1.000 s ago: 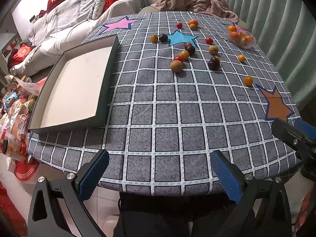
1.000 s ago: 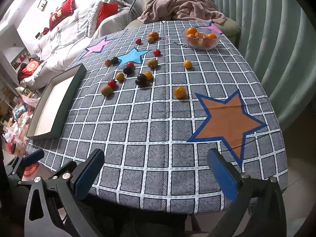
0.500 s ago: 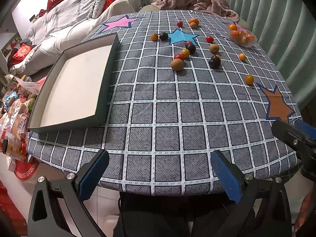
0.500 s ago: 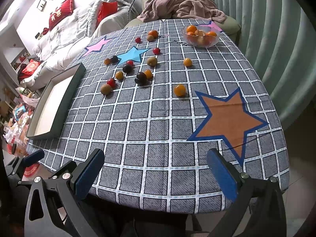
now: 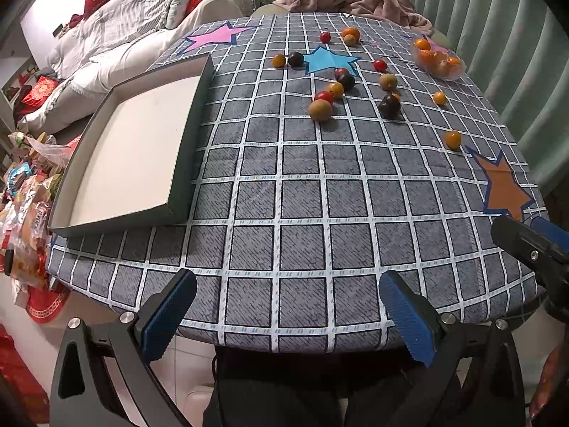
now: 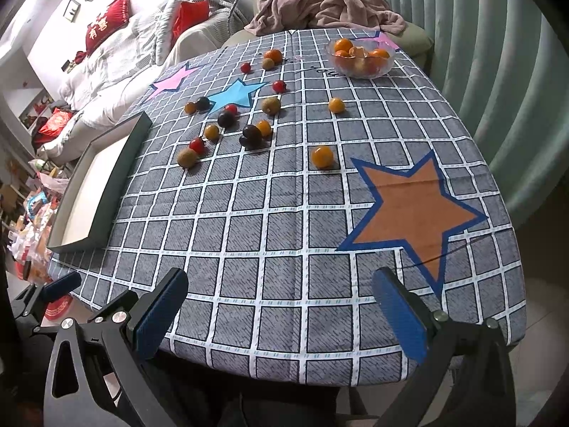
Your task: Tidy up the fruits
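Note:
Several small fruits lie loose on the far half of the checked tablecloth: a brown kiwi, dark plums, red cherry tomatoes and orange kumquats. A glass bowl of oranges stands at the far right. An empty dark-rimmed tray sits at the left. My left gripper and right gripper are both open and empty over the table's near edge, far from the fruit.
Paper stars lie on the cloth: orange, blue, pink. A sofa with red cushions and a chair with a pink blanket stand behind. Curtains hang at the right. Snack bags lie on the floor left.
Both grippers have moved slightly forward toward the table; the table appears a little nearer. Jaws stay open. No fruit has moved.

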`<state>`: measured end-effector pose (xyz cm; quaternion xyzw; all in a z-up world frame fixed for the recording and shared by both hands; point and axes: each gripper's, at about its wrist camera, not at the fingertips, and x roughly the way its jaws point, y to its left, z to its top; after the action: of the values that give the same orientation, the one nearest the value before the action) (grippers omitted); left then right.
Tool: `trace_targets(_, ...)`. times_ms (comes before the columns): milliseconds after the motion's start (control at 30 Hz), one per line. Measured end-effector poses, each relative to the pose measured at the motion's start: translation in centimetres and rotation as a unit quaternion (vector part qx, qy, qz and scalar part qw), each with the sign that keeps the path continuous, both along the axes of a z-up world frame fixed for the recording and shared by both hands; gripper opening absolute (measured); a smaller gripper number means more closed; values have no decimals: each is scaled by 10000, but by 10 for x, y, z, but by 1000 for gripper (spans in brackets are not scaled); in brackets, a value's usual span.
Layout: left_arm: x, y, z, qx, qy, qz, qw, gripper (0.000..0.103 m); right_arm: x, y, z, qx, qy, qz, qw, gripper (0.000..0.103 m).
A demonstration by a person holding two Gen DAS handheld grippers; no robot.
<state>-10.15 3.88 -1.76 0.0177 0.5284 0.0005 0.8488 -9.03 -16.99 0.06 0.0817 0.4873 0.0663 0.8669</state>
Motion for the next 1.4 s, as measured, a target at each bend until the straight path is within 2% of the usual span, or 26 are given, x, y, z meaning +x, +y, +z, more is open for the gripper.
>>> trace_targets(767, 34, -5, -15, 254, 183, 5, 9995, 103, 25, -24, -14, 47, 200, -154, 9997, 103)
trace_targets(1000, 69, -10, -15, 270, 40, -107, 9996, 103, 46, -33, -19, -148, 230, -170, 9995, 103)
trace_targets(1400, 137, -23, -30, 133, -112, 40, 9998, 103, 100, -30, -38, -439, 245, -24, 9987, 103)
